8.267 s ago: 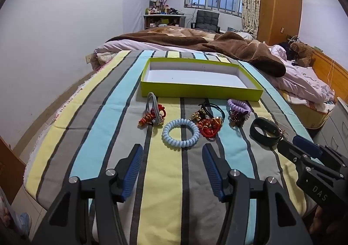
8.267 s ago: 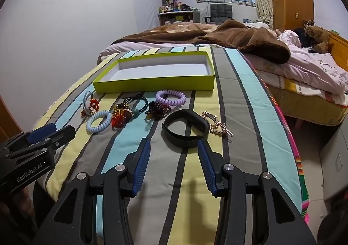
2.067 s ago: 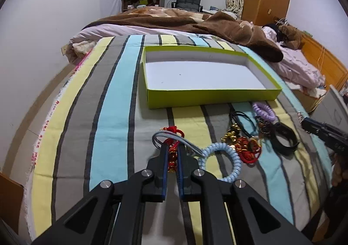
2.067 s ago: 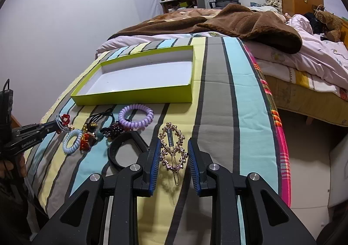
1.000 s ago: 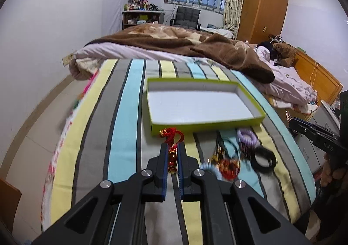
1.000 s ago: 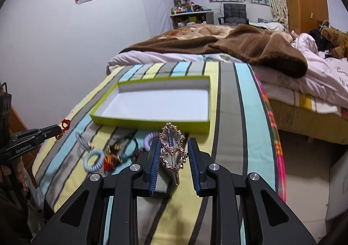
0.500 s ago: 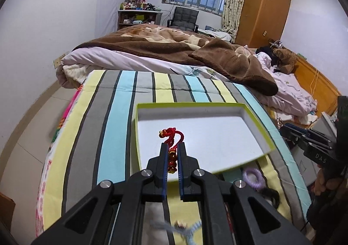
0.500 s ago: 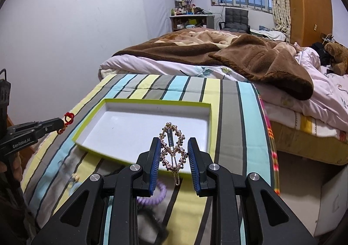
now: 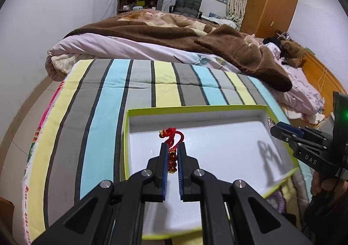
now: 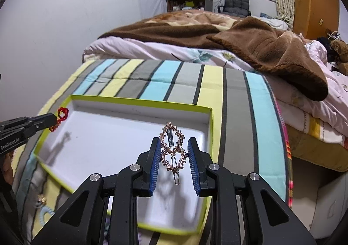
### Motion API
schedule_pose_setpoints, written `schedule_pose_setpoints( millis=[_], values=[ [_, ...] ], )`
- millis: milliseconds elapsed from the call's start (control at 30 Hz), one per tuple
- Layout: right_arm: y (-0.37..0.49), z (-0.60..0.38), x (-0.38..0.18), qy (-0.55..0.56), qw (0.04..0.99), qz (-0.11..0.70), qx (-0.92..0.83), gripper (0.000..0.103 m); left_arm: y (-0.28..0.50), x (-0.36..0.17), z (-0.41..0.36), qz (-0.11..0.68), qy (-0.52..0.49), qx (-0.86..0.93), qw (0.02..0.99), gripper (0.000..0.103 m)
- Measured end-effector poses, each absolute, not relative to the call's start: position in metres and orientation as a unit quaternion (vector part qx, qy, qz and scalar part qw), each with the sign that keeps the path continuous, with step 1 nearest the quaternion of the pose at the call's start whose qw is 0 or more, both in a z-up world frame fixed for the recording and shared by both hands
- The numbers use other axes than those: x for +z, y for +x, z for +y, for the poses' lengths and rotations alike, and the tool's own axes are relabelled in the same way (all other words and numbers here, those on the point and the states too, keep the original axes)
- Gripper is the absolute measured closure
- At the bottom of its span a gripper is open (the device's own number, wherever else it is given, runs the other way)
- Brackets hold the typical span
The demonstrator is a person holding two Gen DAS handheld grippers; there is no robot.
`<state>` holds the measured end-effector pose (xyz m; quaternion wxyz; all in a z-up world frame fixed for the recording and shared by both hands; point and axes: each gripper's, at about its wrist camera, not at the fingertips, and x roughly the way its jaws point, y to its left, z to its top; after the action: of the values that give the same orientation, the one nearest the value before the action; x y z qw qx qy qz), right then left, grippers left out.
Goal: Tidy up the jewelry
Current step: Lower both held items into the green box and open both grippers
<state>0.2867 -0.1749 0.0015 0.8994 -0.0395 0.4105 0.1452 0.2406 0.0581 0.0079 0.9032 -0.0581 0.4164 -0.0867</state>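
Observation:
A lime-green box with a white floor lies on the striped blanket; the same box shows in the right wrist view. My left gripper is shut on a red knotted-cord ornament and hangs over the left part of the box. Its tip with the red ornament shows at the box's left rim. My right gripper is shut on a rose-gold jewelled hair clip, held upright over the right part of the box. The right gripper enters from the right in the left wrist view.
A pale blue spiral hair tie and a purple one lie on the striped blanket just in front of the box. Behind the box are a brown blanket and pink bedding. The bed's right edge drops to the floor.
Both grippers have moved forward and a little down, from over the jewellery pile to above the box's white floor. Each still grips its piece.

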Motion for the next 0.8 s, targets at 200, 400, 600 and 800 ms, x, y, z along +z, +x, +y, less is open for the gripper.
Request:
schedule_pose_setpoints(
  millis=[200,400,600,800],
  values=[
    [0.300,-0.173,-0.010,-0.048,0.895,0.422,0.139,0.077,0.254,-0.004,0.057,0.430,-0.059,-0.086,0.897,0.095],
    [0.306,-0.170,-0.017,-0.057,0.892,0.427,0.138,0.077,0.260,-0.014,0.056,0.442,-0.058,-0.082,0.891,0.095],
    [0.308,-0.167,-0.020,-0.062,0.890,0.429,0.140,0.077,0.261,-0.016,0.056,0.444,-0.057,-0.083,0.890,0.095],
    [0.309,-0.167,-0.022,-0.061,0.888,0.431,0.145,0.077,0.261,-0.016,0.058,0.446,-0.066,-0.082,0.889,0.094]
  ],
)
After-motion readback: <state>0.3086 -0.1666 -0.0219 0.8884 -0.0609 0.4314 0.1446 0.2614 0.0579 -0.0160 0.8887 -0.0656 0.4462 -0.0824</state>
